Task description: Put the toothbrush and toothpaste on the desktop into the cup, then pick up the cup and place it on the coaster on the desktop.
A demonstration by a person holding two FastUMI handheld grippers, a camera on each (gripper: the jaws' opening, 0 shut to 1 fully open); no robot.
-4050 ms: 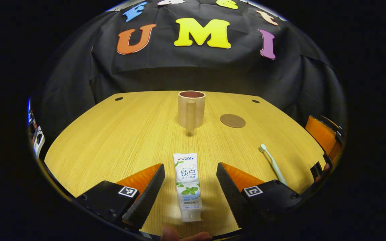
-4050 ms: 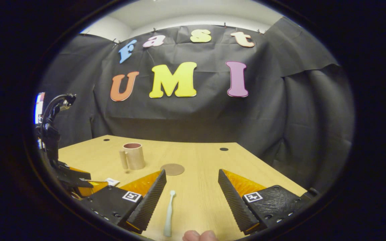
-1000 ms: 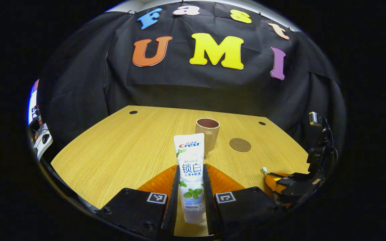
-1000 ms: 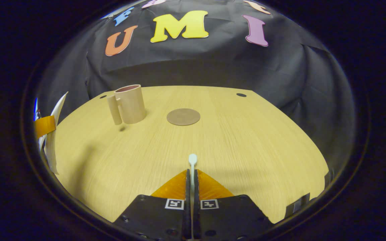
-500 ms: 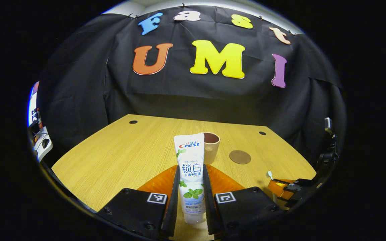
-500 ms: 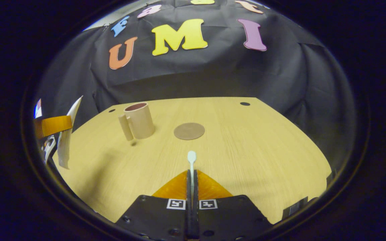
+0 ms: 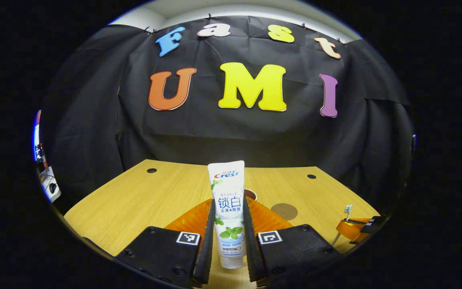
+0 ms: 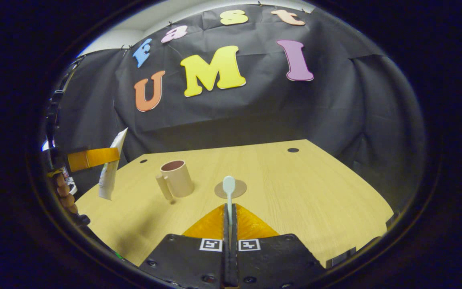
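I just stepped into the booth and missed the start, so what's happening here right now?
A person holds a gripper in each hand. The left gripper is shut on an upright toothpaste tube, held above the desk. The right gripper is shut on a toothbrush, head pointing forward. The cup stands empty on the desk, handle toward the cameras, beside the round coaster. Nothing is in the cup yet.

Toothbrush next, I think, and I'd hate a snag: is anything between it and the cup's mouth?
Nothing visible. The right claw holds the toothbrush above the table; the cup stands ahead to its left, mouth open and empty. The toothpaste hangs farther left, off that line.
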